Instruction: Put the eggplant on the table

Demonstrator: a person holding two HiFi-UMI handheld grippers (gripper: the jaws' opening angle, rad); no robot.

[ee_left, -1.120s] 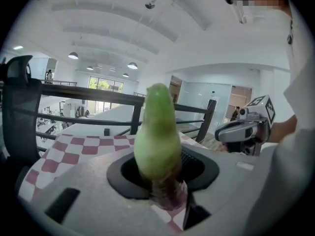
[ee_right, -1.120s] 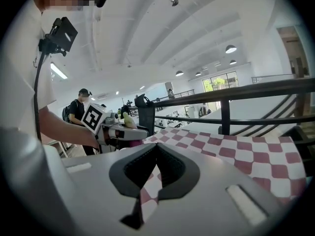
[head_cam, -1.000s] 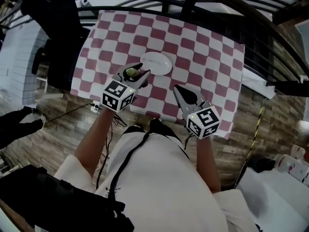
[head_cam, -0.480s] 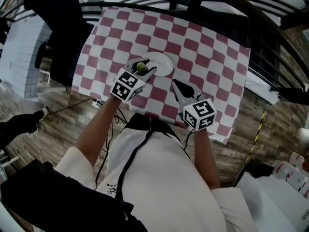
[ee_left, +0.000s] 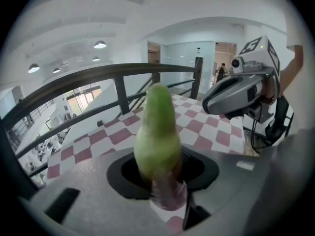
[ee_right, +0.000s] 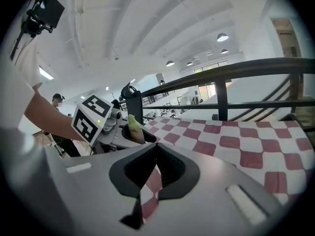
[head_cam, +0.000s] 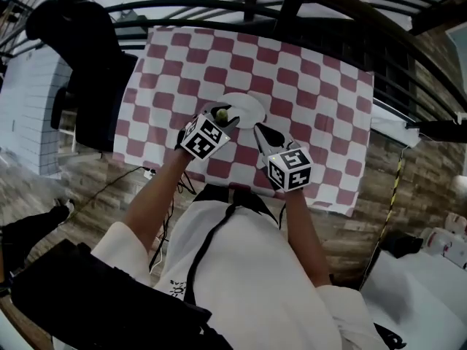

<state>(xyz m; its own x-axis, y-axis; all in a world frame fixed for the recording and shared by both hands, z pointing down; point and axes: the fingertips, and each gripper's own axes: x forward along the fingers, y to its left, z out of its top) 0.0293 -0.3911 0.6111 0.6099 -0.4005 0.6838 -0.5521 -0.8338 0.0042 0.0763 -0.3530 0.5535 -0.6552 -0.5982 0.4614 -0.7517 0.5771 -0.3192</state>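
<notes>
Eggplant [ee_left: 156,127]: green, purplish at its lower end, upright at the centre of the left gripper view; in the head view it sits at the plate's left edge.
Left gripper [head_cam: 215,119]: jaws pinch the eggplant's lower end.
Right gripper [ee_right: 156,150]: jaws pressed together, nothing between them, just right of the left one.
Plate [head_cam: 248,106]: white, mid-frame on the checked cloth [head_cam: 321,86] covering the table.

The eggplant [ee_left: 157,132] has smooth, slightly glossy green skin. The shells of the left gripper [ee_left: 165,173] and the right gripper [ee_right: 152,176] look like matt grey plastic with fine grain; their inner pads [ee_right: 172,171] are black and ribbed. The table [head_cam: 314,100] carries a matt checked cloth. The plate [head_cam: 246,108] at centre is glossy white. The railing [ee_right: 221,75] is dark metal, the floor [head_cam: 379,188] wood planks.
</notes>
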